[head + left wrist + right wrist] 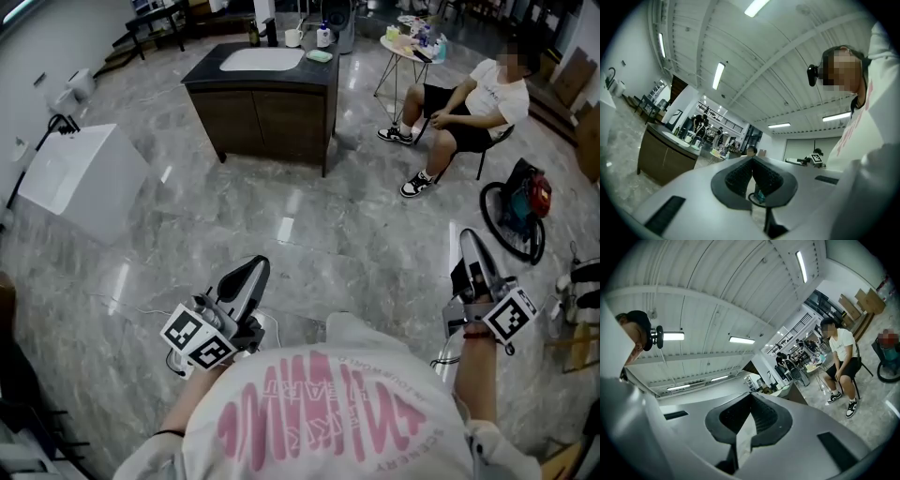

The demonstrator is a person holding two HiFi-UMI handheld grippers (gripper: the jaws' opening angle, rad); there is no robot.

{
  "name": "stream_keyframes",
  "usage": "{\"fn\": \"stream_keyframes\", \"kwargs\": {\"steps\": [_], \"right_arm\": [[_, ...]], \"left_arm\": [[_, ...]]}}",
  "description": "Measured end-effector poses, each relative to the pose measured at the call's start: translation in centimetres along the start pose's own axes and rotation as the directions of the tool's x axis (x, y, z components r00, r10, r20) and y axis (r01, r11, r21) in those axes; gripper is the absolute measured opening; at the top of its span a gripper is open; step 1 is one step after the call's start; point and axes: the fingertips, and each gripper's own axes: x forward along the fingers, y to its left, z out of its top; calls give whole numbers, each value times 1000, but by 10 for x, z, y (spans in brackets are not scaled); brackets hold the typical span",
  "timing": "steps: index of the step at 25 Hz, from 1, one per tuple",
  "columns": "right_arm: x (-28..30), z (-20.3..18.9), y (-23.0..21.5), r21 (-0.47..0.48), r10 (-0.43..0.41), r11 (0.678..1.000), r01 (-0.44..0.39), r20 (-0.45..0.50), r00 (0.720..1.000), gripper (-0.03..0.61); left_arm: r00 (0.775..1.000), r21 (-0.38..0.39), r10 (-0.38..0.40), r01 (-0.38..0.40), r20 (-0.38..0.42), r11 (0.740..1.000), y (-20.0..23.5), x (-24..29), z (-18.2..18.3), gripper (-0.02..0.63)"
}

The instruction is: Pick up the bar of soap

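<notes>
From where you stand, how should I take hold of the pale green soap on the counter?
The soap lies flat on the dark counter, right of the basin. Come from above and close the jaws across its narrower width: a flat piece probably offers only its side edges. Its exact shape is too small to tell. The right gripper is shut; open it first.

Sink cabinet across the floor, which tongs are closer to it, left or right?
Left. The left tongs point almost straight at the sink cabinet; the right tongs are off to its right, nearer the seated person.
</notes>
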Motion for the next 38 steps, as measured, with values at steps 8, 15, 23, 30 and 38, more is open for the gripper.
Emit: {"fn": "stream_keyframes", "kwargs": {"steps": [8, 15, 23, 30, 38], "right_arm": [[89, -21, -29, -20, 66, 997, -68, -95, 993, 12], [168, -14, -77, 25, 129, 992, -127, -152, 980, 12], [237, 20, -155, 28, 132, 991, -130, -165, 977, 12], [280, 26, -196, 30, 150, 989, -147, -185, 971, 12], [310, 18, -224, 26, 160, 987, -158, -197, 967, 12]], "left_arm": [[991, 41, 134, -133, -24, 990, 49, 8, -3, 11], [961, 81, 263, -270, 83, 960, 99, 42, 21, 11], [951, 57, 297, -303, 89, 951, 142, 131, 27, 9], [941, 40, 328, -332, 84, 942, 166, 177, 23, 10], [935, 55, 350, -353, 52, 934, 192, 205, 17, 10]]}}
